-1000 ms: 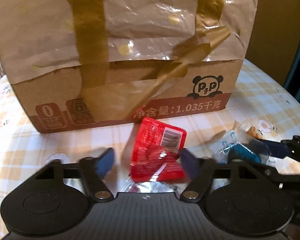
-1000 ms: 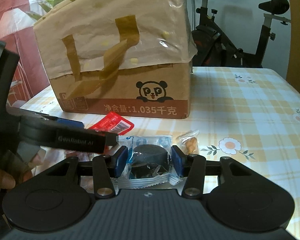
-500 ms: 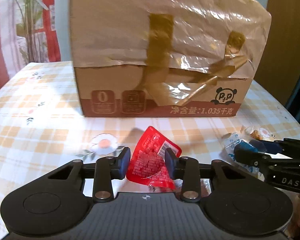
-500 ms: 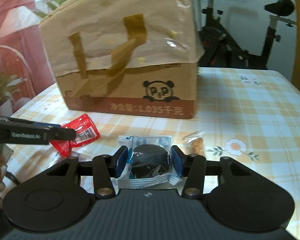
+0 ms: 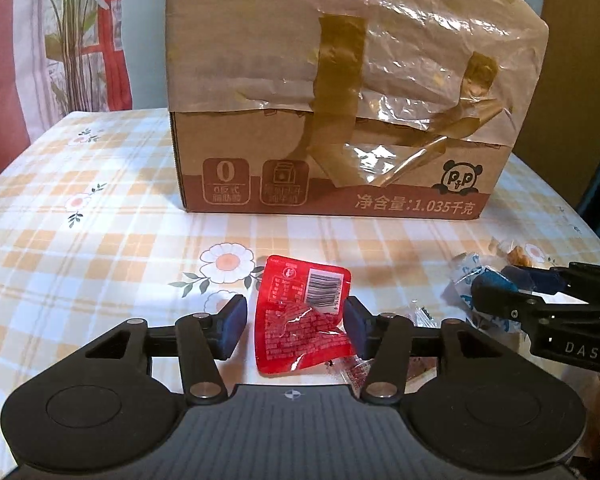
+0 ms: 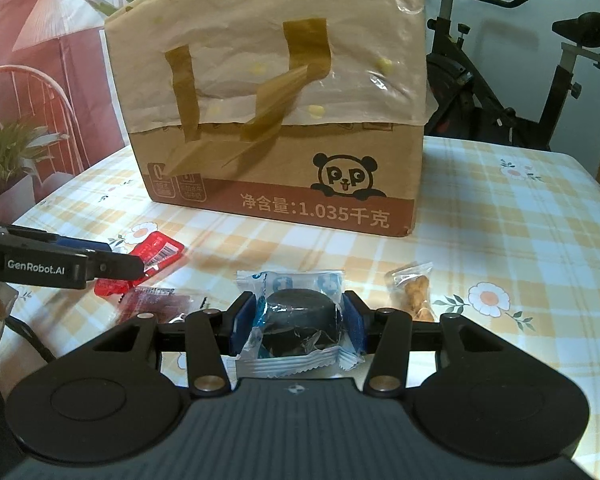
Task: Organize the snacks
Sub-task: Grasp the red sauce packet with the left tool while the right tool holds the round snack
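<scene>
Red packet (image 5: 300,316) sits between opening left fingers (image 5: 232,326), cake pack (image 6: 300,314) clamped at right; next, box (image 5: 340,120) drop likely.

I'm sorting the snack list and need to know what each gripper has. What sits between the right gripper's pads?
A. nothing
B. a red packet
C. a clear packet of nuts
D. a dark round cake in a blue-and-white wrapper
D: in the right wrist view the right gripper has both pads pressed on the wrapped dark cake; the red packet lies off by the left gripper.
</scene>
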